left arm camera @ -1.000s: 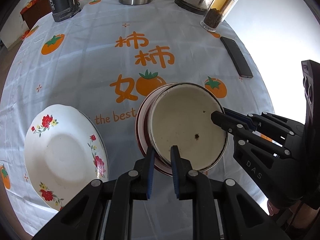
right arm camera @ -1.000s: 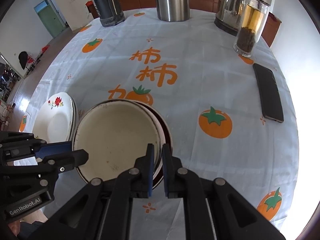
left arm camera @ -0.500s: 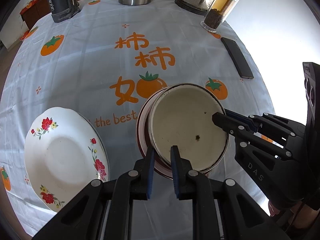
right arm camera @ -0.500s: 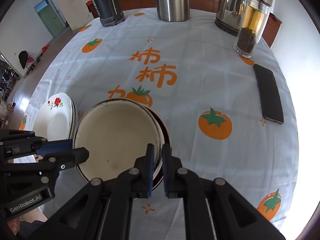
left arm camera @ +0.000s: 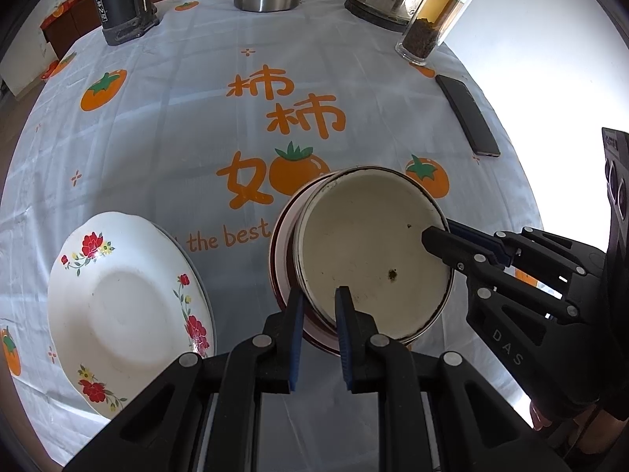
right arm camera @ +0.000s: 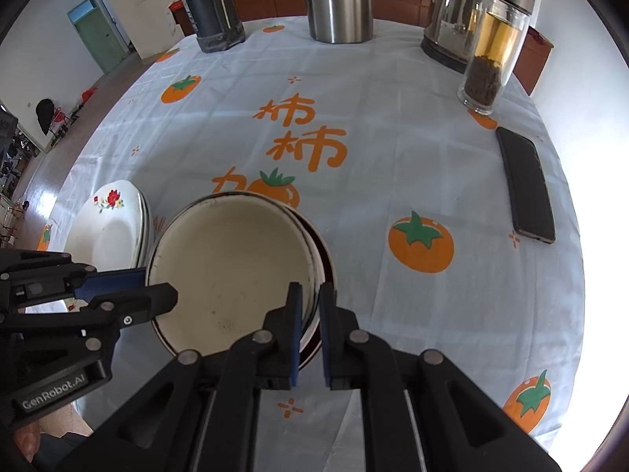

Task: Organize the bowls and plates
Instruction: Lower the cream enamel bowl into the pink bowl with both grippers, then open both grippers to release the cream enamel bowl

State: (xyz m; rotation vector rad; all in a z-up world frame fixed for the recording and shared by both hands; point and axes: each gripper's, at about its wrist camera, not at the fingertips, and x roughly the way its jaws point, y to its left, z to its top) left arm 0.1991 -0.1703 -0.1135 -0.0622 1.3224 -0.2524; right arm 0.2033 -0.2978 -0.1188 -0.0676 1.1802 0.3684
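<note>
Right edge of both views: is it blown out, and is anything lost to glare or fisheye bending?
Left wrist view: the wall at right is overexposed to plain white; a glare spot sits on the floral plate; the tablecloth bows strongly. Right wrist view: the right margin also clips white, washing the cloth's edge; the phone and enamel bowl stay sharp.

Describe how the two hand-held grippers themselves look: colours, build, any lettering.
Both are matte black plastic linkages with silver rivets and blue pads inside the fingers. The left hand-held gripper shows "GenRobot.AI" in the right wrist view; the right hand-held gripper shows "DAS" in the left wrist view. No cables or sleeves visible.
</note>
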